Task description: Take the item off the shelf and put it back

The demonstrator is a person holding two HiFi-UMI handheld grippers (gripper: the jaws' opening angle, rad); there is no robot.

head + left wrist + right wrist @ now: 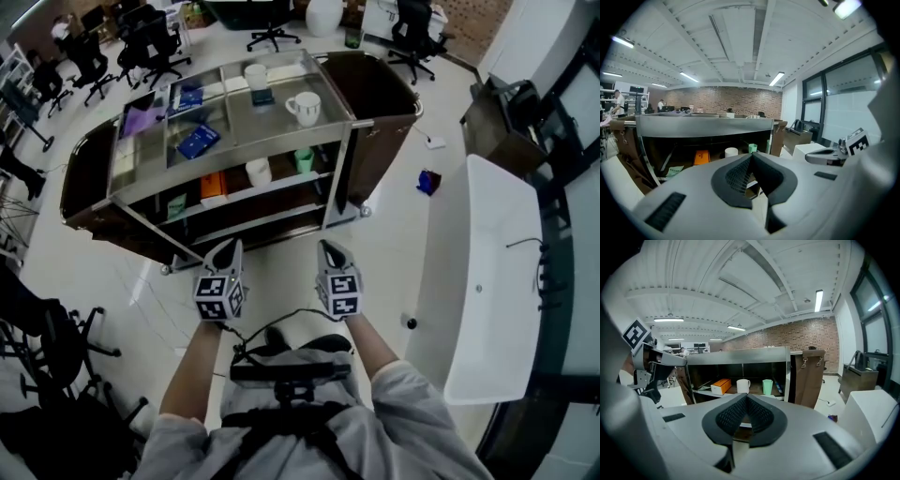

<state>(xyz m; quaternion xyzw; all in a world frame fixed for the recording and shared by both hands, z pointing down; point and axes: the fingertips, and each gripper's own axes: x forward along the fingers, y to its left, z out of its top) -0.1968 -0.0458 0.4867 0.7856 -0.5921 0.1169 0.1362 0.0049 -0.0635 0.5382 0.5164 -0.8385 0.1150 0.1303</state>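
A steel service cart (281, 136) stands ahead of me. Its middle shelf holds an orange box (214, 187), a white cup (259, 172) and a green cup (304, 160). The right gripper view shows the same orange box (721, 386), white cup (742, 386) and green cup (767, 386). My left gripper (230, 246) and right gripper (328, 246) hover side by side in front of the cart, short of the shelf. Both are shut and hold nothing. The left gripper (751, 156) and right gripper (746, 397) point at the middle shelf.
On the cart's top lie a white mug (306, 108), a second cup (256, 75) and blue packets (198, 141). Brown bags hang at both cart ends (384, 94). A long white table (487, 272) stands at the right. Office chairs (141, 42) are behind.
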